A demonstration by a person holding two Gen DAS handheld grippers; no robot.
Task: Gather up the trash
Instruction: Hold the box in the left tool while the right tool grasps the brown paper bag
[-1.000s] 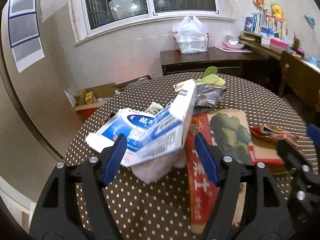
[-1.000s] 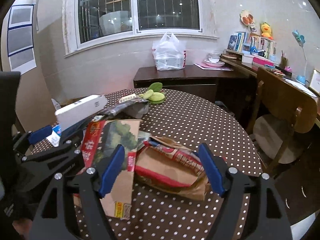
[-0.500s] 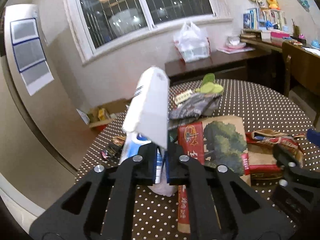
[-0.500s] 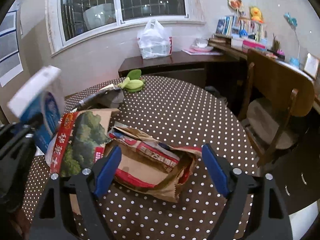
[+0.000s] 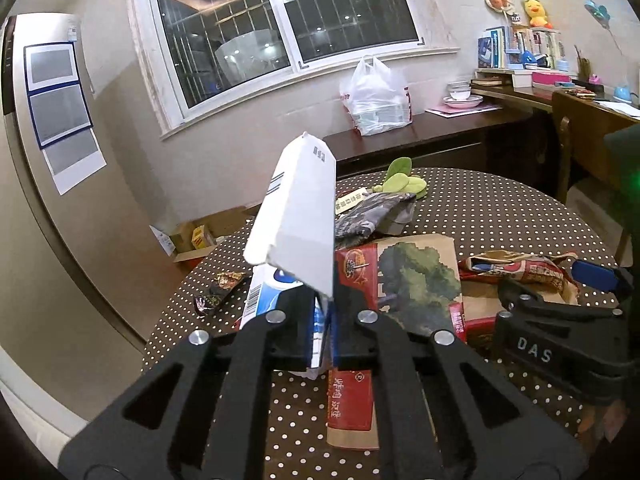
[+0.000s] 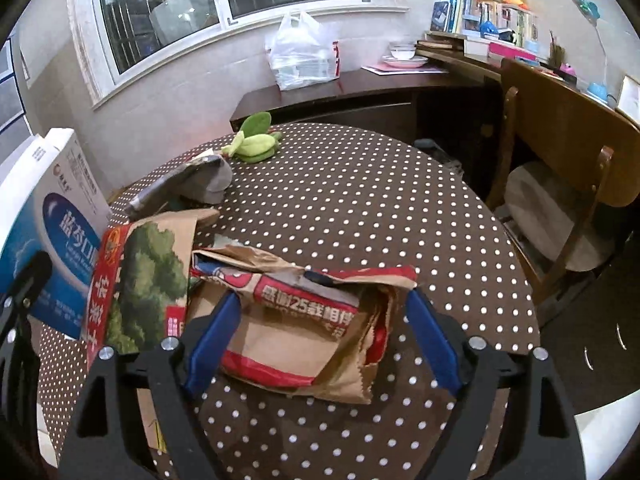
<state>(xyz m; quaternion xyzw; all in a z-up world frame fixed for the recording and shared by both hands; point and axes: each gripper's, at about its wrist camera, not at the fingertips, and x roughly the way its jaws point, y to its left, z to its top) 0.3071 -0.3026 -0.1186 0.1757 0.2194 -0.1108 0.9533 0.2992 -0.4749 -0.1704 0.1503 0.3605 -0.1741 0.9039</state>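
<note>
My left gripper is shut on a flattened white and blue carton, held upright above the polka-dot round table. The carton also shows at the left of the right wrist view. My right gripper is open, its blue fingers on either side of a crumpled brown and red paper bag. A flat paper bag with a tree print lies between the two grippers. A small dark wrapper lies at the table's left edge.
A grey pouch and a green plush toy lie farther back. A wooden chair stands at the right. A sideboard with a white plastic bag runs along the wall. A cardboard box sits on the floor.
My left gripper closed on the carton and lifted it upright off the table. My right gripper moved forward and down around the crumpled paper bag, still open.
</note>
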